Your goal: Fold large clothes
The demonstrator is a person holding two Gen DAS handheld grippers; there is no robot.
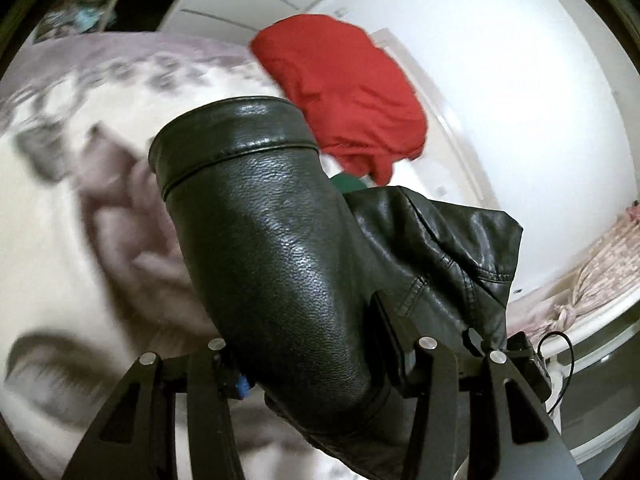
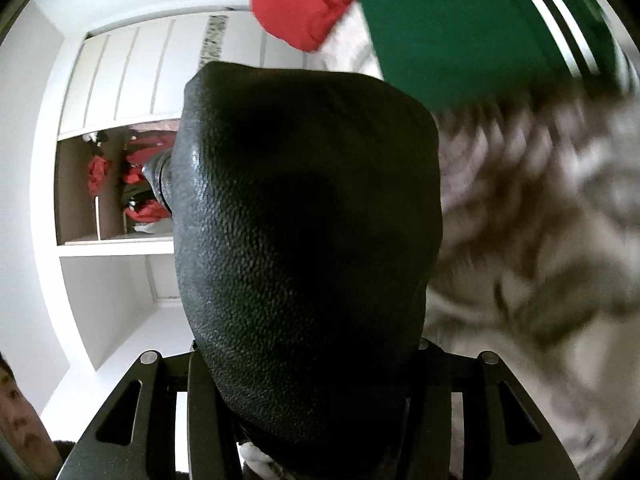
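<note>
A black leather jacket is held up in the air by both grippers. In the left wrist view its sleeve (image 1: 276,240), cuff upward, stands between the fingers of my left gripper (image 1: 320,364), which is shut on it; the jacket body (image 1: 440,248) hangs to the right. In the right wrist view a fold of the black leather jacket (image 2: 304,232) fills the middle, and my right gripper (image 2: 308,384) is shut on it. The fingertips of both grippers are hidden by the leather.
A bed with a patterned grey-and-white cover (image 1: 60,200) lies below, blurred. A red garment (image 1: 344,92) and a green garment with white stripes (image 2: 480,28) lie on it. A white wardrobe (image 2: 120,80) with an open shelf of clothes stands behind. A person's face (image 2: 16,412) shows at lower left.
</note>
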